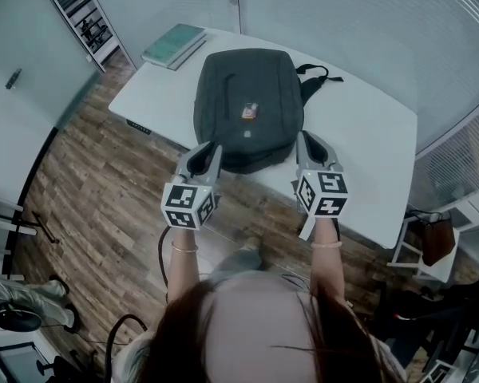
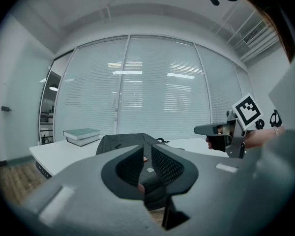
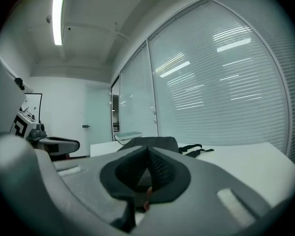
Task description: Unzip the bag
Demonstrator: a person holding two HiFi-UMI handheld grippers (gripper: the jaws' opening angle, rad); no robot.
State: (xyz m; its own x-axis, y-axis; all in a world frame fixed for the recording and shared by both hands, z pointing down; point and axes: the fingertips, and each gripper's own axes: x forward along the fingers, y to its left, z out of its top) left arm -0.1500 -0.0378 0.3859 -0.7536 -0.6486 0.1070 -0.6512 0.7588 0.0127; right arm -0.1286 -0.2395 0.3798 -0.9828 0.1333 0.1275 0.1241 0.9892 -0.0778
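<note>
Bag (image 1: pixel 247 94) lying flat on table (image 1: pixel 367 134), left hand-held gripper (image 1: pixel 210 152) slightly open

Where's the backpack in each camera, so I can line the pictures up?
Head view: the backpack lies at top centre, on the white table.
Left gripper view: backpack low, just left of centre.
Right gripper view: backpack low, near centre.
Shared landmark: the stack of books at the table's far left corner.

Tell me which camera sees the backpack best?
The head view: from above, nearly the whole backpack on the table. The left gripper view shows it partly behind the left tool; the right gripper view shows just a sliver.
</note>
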